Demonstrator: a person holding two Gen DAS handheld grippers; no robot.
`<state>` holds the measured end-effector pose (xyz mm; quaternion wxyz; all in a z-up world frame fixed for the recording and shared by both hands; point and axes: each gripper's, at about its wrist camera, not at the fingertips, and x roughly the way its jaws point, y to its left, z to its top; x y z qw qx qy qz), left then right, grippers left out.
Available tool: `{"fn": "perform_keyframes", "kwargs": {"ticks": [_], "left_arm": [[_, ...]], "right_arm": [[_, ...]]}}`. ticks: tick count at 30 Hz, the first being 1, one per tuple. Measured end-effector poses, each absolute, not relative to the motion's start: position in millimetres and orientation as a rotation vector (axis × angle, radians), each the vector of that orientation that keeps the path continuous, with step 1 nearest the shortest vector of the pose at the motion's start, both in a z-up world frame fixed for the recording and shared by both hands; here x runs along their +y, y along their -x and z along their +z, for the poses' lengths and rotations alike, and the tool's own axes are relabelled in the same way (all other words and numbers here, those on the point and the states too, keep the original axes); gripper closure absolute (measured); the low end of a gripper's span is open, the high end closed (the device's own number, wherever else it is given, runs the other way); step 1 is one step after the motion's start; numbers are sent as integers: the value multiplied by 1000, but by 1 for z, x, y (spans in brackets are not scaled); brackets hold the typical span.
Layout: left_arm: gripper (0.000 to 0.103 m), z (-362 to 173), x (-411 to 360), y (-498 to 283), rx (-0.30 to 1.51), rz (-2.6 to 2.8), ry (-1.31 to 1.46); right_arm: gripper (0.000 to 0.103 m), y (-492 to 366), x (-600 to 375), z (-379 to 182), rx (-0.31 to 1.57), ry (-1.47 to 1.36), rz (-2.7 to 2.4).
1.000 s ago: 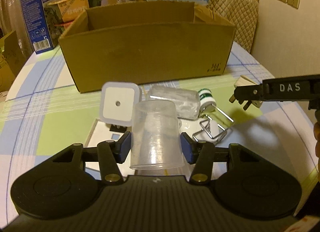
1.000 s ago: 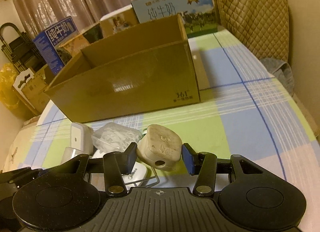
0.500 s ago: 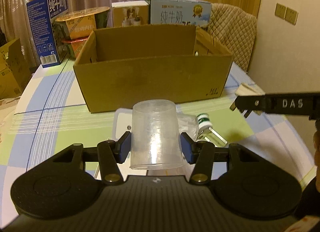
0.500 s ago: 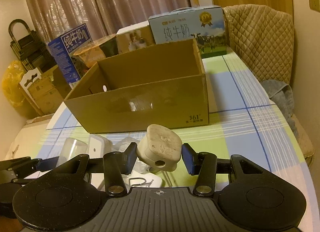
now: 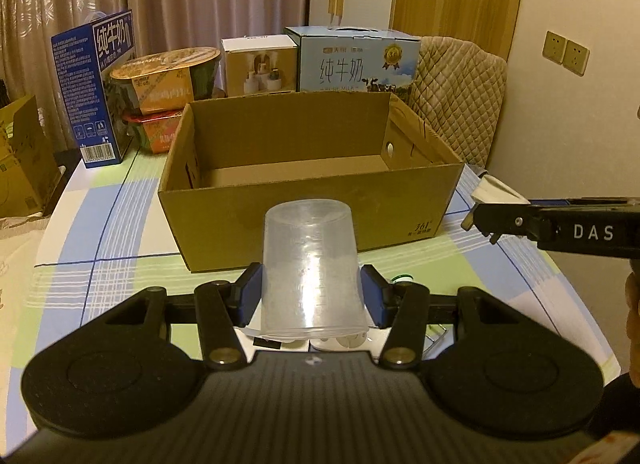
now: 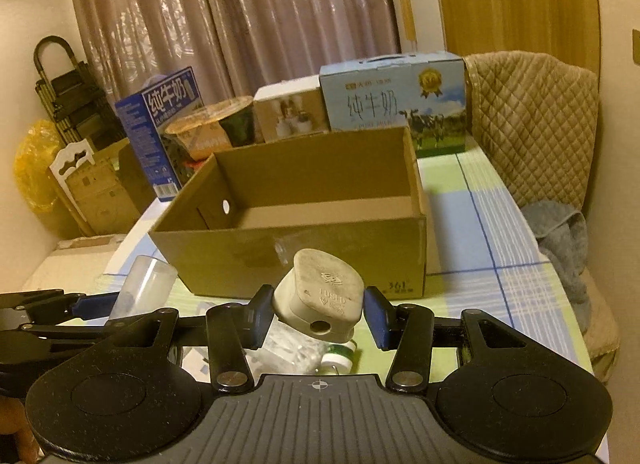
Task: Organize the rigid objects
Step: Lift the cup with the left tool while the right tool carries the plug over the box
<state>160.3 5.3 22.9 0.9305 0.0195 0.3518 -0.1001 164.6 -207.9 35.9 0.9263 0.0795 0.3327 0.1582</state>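
Cup [image 5: 312, 268] sat mouth-down between the blue pads of the left gripper [image 5: 311, 296], clamped at both sides and held clear of the worktop [image 5: 100, 240], in front of the open box [image 5: 312, 200]. The right gripper [image 6: 318, 310] was clamped on a white plug [image 6: 322, 296], tilted, also in front of the box. Below the plug lay a clear plastic piece [image 6: 288, 348] and what looked like a small green-capped bottle [image 6: 338, 358] — both partly hidden. Milk cartons [image 5: 356, 60] stood behind the box.

Milk cartons [image 5: 357, 60], quilted chair [image 5: 456, 100]
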Motion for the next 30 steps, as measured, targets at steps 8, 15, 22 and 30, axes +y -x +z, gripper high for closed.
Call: {"fn": "perform_keyframes", "kwargs": {"ticks": [8,15,22,30], "left_arm": [[55,25,6,-160,729,-208,-32],[55,26,7,-162,730,-214,-27],[55,32,10,-179,726,-231,-47],[55,52,22,-224,712,-243,-52]], "right_arm": [[58,-164,-204,43,676,-152,334],[58,-166,-203,43,681,-142,331],[58,-177,-205,48,672,-104,322],[58,-219,-203,72,631,-48,326]]}}
